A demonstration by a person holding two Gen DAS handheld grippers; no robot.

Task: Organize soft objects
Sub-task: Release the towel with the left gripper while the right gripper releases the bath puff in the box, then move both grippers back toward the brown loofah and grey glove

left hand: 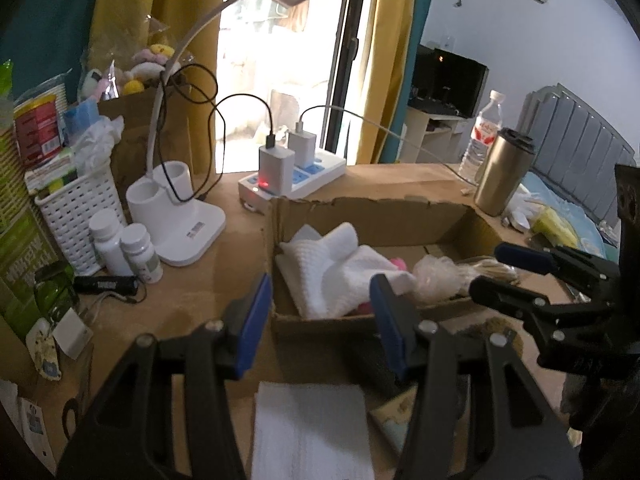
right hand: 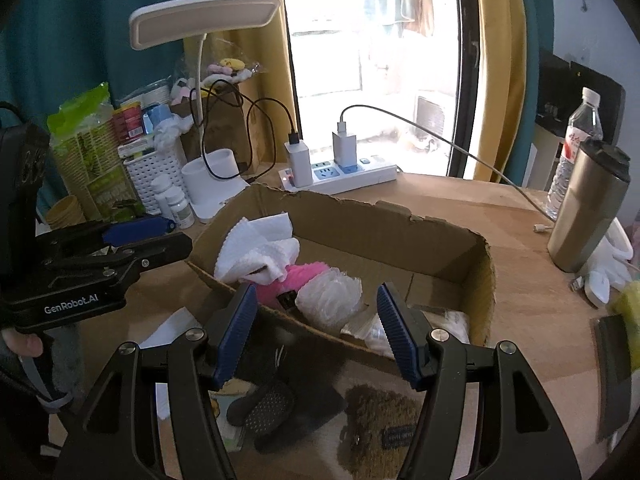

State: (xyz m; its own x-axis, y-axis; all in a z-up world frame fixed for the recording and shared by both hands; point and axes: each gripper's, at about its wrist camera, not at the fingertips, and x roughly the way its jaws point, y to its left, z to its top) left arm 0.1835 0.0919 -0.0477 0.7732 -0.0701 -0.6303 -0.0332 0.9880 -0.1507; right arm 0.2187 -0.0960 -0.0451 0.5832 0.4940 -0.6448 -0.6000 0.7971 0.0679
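With both claws spread and empty, nothing gripped at present. Left gripper (left hand: 318,320) hanging over the box's near-left corner, pads apart around bare air; right gripper (right hand: 316,330) likewise released above the near wall of the box (right hand: 478,280). Inside already: white cloth (right hand: 256,250), pink plush (right hand: 298,278), mesh puff (right hand: 328,300), some clear packets by the right wall. Left outside, on the desk near the claws: white towel (left hand: 310,432), dark glove (right hand: 276,408), brown fuzzy piece (right hand: 376,428). Roughly half done, judging by the split; at least three soft items to collect yet. Clutter at the desk's far side looks unrelated.
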